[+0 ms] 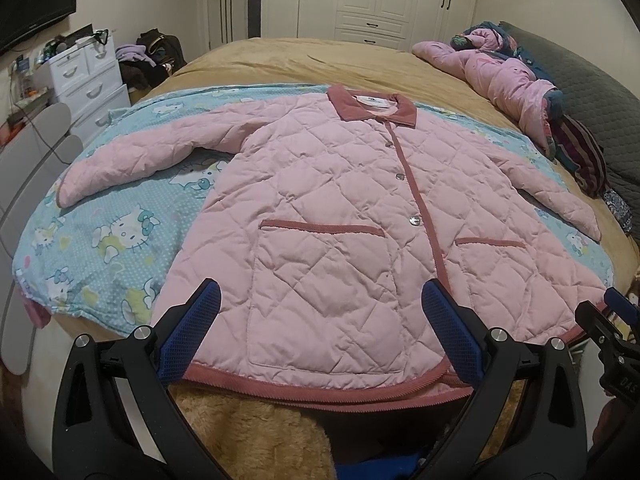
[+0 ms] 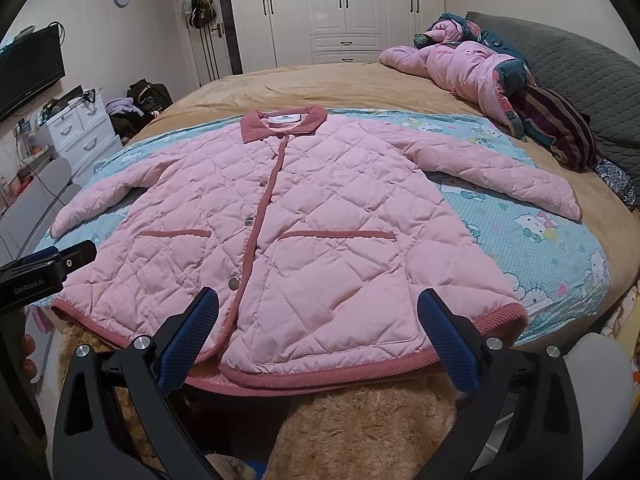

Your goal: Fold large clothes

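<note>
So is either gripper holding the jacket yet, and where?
No. The left gripper and right gripper are both open above the pink jacket's hem, gripping nothing.

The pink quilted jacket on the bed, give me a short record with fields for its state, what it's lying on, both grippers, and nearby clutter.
garment: pink quilted jacket, front up, buttoned, collar away from the cameras
sleeves: both spread outward, unfolded
surface: blue cartoon-print sheet over a tan bedspread
left gripper: open, at the hem, holding nothing
right gripper: open, at the hem, holding nothing
clutter: crumpled pink bedding near the grey pillow
fold progress: not started
</note>
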A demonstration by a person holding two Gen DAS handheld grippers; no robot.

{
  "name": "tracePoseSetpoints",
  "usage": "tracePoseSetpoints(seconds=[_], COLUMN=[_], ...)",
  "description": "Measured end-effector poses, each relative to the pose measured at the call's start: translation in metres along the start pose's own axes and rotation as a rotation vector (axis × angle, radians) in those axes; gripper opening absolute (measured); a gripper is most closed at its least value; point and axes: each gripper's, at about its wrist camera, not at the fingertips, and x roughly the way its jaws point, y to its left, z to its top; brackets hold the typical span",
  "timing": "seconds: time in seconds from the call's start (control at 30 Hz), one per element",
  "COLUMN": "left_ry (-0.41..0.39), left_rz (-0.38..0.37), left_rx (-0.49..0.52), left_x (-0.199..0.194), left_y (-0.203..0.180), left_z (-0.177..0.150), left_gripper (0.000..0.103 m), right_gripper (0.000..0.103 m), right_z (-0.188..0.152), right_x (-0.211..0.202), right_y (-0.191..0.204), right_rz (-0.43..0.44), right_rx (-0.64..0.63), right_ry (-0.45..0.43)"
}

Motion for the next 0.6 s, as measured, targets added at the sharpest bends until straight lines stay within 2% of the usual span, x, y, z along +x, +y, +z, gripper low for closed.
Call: tracePoseSetpoints(seconds=[0.6], left_ry=[0.002], left_rz=[-0.008], left_rx=[0.0], left_x=[0.0013], left_y=[-0.0012], left_z=[-0.0011], left_gripper=[0.094], right_gripper=[0.099], right_z=[-0.0025], right_x=[0.0012], right_y=[0.0], right_rz=[0.006], right_rx=[0.001], right_ry=[0.005])
